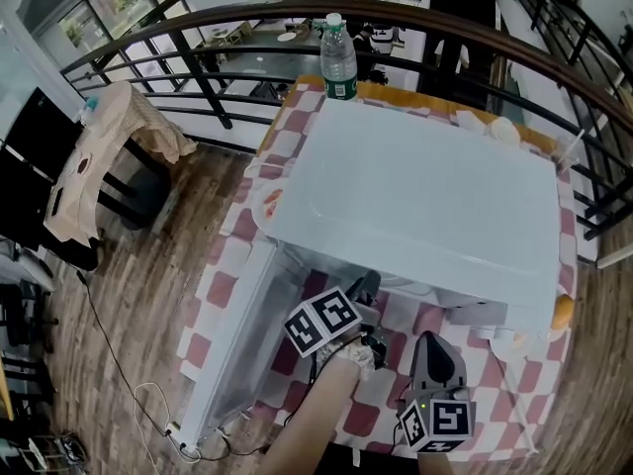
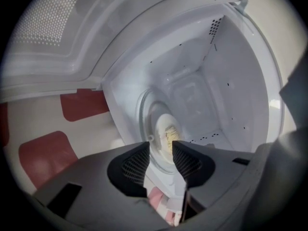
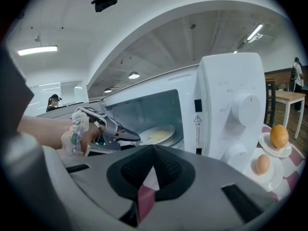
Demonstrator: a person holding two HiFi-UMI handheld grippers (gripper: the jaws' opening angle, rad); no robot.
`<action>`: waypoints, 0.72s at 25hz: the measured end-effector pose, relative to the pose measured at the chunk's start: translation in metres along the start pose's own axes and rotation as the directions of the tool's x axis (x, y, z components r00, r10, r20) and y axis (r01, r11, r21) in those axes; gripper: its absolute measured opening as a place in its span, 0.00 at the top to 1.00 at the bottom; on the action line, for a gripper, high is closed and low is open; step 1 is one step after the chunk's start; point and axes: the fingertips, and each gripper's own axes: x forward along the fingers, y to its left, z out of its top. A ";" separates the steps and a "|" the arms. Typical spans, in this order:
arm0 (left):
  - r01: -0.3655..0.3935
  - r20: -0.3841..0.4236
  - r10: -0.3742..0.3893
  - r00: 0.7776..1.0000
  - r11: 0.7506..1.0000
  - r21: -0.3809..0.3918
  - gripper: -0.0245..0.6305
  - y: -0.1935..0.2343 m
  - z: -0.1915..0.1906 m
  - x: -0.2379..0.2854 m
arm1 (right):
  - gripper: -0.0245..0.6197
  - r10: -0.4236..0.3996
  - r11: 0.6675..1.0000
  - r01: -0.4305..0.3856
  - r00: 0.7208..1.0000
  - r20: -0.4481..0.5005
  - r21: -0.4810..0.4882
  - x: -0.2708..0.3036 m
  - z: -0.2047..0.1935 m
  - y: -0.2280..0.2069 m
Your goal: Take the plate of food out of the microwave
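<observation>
The white microwave point(image 1: 425, 186) stands on a checked tablecloth with its door point(image 1: 242, 344) swung open to the left. Inside, a pale plate of yellowish food point(image 2: 166, 134) rests on the glass turntable point(image 2: 144, 109). My left gripper point(image 2: 160, 154) is open at the cavity's mouth, its pads apart and holding nothing, with the plate lying just beyond them. From the right gripper view the plate point(image 3: 156, 134) shows with the left gripper point(image 3: 129, 137) reaching in close to its rim. My right gripper point(image 3: 153, 160) is shut and empty, in front of the microwave's control panel point(image 3: 240, 109).
A water bottle point(image 1: 339, 57) stands behind the microwave. Small dishes with an orange fruit point(image 3: 279, 135) and an egg point(image 3: 262, 164) sit right of the microwave. Another plate point(image 1: 267, 204) lies at its left side. A draped chair point(image 1: 99, 166) and a floor cable point(image 1: 148, 399) are at left.
</observation>
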 end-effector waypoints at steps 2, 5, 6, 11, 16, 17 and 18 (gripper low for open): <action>-0.001 -0.005 0.001 1.000 1.000 0.002 0.72 -0.001 0.002 -0.001 | 0.96 -0.002 1.000 0.002 1.000 0.002 0.004 0.000 0.000 -0.001; 0.005 -0.001 -0.005 1.000 1.000 0.010 0.72 -0.005 0.005 -0.002 | 0.96 -0.007 1.000 0.007 1.000 0.002 0.008 0.000 0.000 -0.005; 0.006 -0.001 -0.006 1.000 1.000 0.009 0.72 -0.006 0.005 -0.001 | 0.96 -0.008 1.000 0.008 1.000 0.002 0.009 0.000 0.001 -0.006; -0.007 -0.012 0.007 1.000 1.000 -0.006 0.72 -0.001 0.002 0.001 | 0.96 -0.010 1.000 0.010 1.000 0.006 0.014 0.002 0.002 -0.009; -0.003 -0.003 0.003 1.000 1.000 -0.021 0.72 -0.002 0.003 0.001 | 0.96 -0.013 1.000 0.013 1.000 0.003 0.015 0.002 0.002 -0.012; 0.000 -0.004 -0.001 1.000 1.000 -0.023 0.72 -0.003 0.003 0.001 | 0.96 -0.013 1.000 0.013 1.000 0.003 0.015 0.003 0.002 -0.012; 0.004 -0.007 -0.004 1.000 1.000 -0.026 0.72 -0.004 0.003 0.002 | 0.96 -0.012 1.000 0.012 1.000 0.003 0.014 0.003 0.002 -0.012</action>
